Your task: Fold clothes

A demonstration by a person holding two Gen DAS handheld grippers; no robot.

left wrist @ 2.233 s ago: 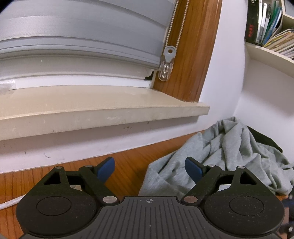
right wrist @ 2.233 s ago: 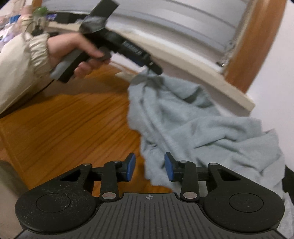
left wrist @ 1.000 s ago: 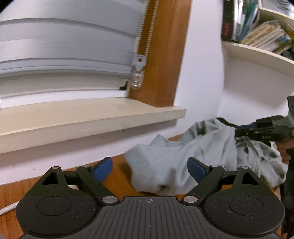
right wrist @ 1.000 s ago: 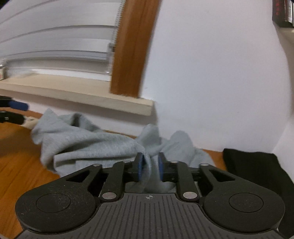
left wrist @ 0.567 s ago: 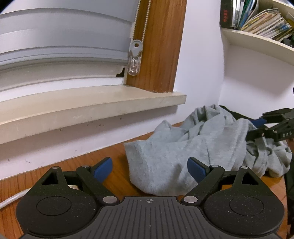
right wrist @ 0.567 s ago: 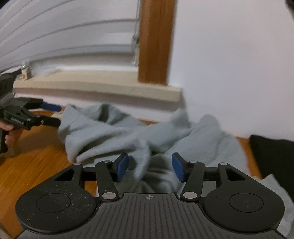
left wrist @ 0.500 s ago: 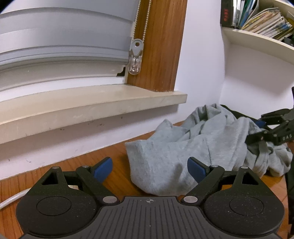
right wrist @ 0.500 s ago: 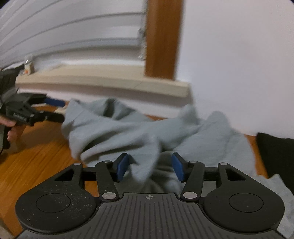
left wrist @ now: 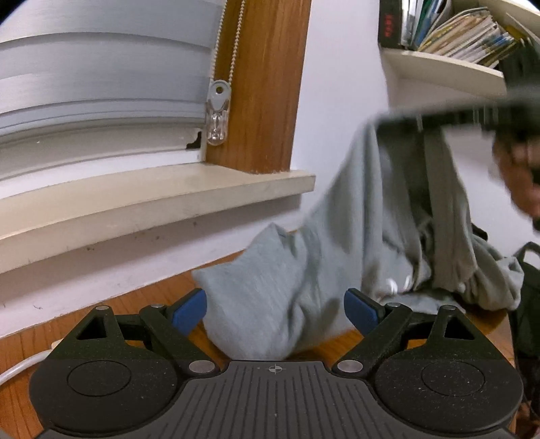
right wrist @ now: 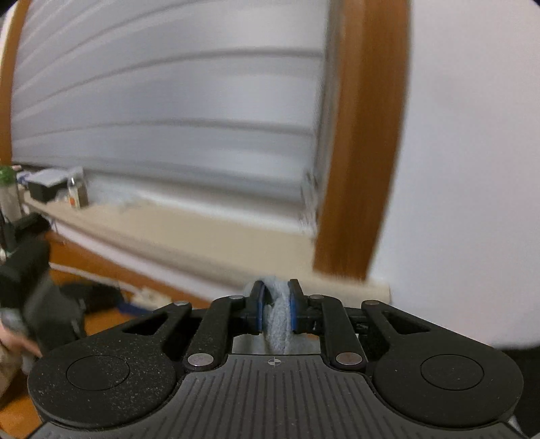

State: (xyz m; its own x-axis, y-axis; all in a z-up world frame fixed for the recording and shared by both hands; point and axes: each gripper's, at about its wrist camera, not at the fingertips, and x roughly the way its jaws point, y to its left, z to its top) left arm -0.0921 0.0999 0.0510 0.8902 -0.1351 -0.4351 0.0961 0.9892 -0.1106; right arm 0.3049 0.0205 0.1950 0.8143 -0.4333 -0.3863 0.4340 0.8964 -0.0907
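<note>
We see soft, matt grey knit cloth in the garment [left wrist: 297,270]. The desk [left wrist: 135,300] is smooth, lightly glossy wood. The left gripper [left wrist: 275,309] looks like grainy matt black plastic.

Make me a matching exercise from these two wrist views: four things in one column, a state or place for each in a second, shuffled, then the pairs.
Things
1. left gripper
2. right gripper
3. crumpled grey cotton garment
4. stack of books and magazines

States or places
A. shut on grey fabric
B. on the white wall shelf
C. open, holding nothing
D. partly lifted, lower end on the brown wooden table

Pairs: 1-C, 2-A, 3-D, 4-B
</note>
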